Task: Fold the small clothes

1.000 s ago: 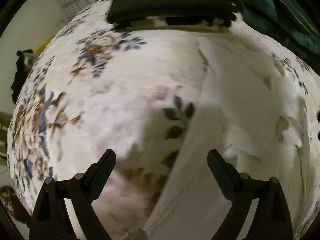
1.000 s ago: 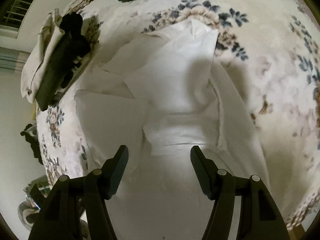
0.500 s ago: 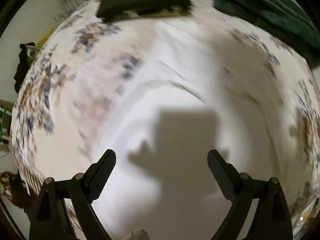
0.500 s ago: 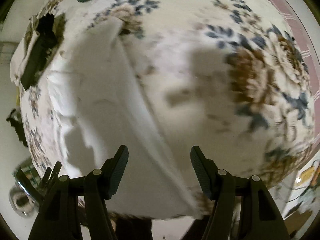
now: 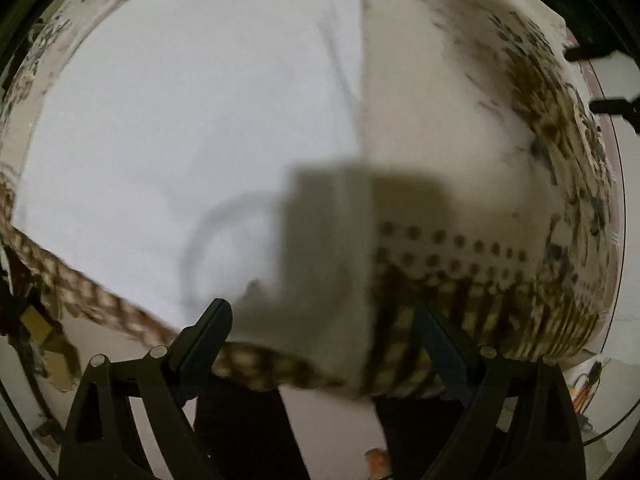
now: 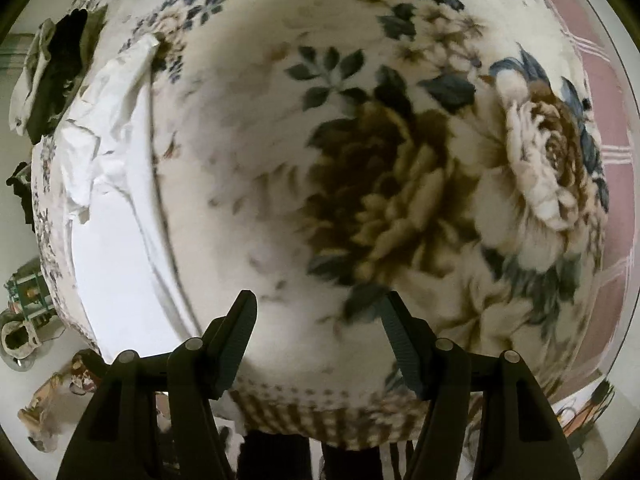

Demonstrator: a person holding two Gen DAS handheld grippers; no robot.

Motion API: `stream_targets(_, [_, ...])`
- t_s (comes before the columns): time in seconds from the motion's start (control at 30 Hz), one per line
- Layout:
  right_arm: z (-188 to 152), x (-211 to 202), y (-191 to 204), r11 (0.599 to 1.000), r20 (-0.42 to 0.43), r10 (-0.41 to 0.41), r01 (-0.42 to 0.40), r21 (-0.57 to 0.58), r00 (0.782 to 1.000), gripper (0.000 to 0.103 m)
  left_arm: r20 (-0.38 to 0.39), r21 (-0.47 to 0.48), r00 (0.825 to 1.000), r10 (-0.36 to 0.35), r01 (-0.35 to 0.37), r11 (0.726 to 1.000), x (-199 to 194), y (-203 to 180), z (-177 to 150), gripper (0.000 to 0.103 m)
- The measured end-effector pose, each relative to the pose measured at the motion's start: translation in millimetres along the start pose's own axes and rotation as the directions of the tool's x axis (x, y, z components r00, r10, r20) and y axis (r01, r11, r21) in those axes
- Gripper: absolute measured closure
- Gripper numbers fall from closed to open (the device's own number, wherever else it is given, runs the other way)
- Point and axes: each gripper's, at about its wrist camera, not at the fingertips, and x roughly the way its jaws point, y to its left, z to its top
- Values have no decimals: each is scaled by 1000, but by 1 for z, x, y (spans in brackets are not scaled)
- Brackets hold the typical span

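On the floral bedspread [image 6: 400, 200] the white garment [image 5: 180, 120] is lying flat, long axis running away from the near edge. Left tool [image 5: 320, 328] is closing above its corner, gripping nothing; right tool [image 6: 318, 320] is gaping over bare bedspread. Only the right view is showing dark folded clothes [image 6: 56, 72].

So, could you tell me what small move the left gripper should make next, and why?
Probably lower the left gripper onto the white garment's near edge: its jaws are closing with that hem between them, not yet pinched, at the floral cover's edge.
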Motion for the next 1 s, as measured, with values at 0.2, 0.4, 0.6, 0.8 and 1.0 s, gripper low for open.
stream_targets(0.2, [36,9,15,996,-3,-10,9,-88,1000,36,89,-76,996,7,0,997,0,-2,0,102])
stream_targets(0.4, [99,10,65,981,34,80,-72,-178,996,36,184,-153,983,13,15,988,-50,29,-7,102])
stream_targets(0.6, [176,30,121,957,24,239,-231,-177,971,36,218,-229,976,17,34,973,-71,47,-11,102])
stream_targets(0.8, [233,65,164,931,-25,354,-354,-92,935,36,234,-228,972,26,29,973,-93,61,-12,102])
stream_targets(1.0, [260,99,206,916,-37,398,-400,-39,917,39,259,-246,965,29,37,968,-113,86,-5,102])
